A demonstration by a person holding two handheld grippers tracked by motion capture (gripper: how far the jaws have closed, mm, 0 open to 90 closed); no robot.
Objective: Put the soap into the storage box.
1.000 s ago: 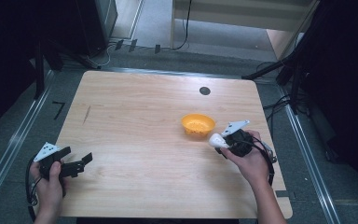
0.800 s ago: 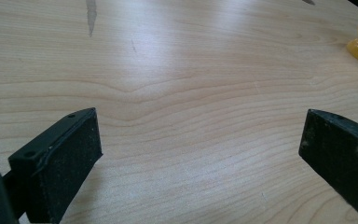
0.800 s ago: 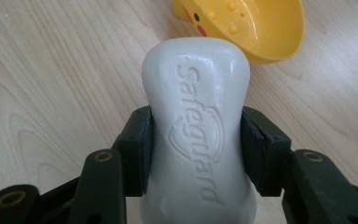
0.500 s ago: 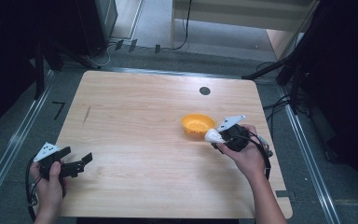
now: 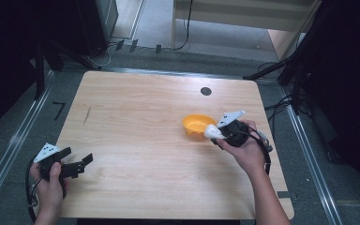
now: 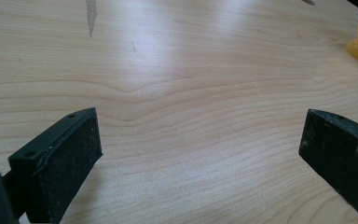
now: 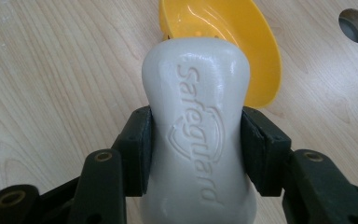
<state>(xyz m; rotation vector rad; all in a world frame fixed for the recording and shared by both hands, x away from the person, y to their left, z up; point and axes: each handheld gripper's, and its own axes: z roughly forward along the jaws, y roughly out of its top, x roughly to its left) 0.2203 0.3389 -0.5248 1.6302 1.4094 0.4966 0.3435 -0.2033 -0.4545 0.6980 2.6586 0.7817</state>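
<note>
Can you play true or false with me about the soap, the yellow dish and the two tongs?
1. The right tongs are squeezing a white bar of soap. True.
2. The soap is lying inside the yellow dish. False: it is held up in front of the dish.
3. The left tongs are open and hold nothing. True.
4. The yellow dish is near the left tongs. False: it sits close to the right tongs.
5. The wooden table has a small dark round hole. True.
</note>
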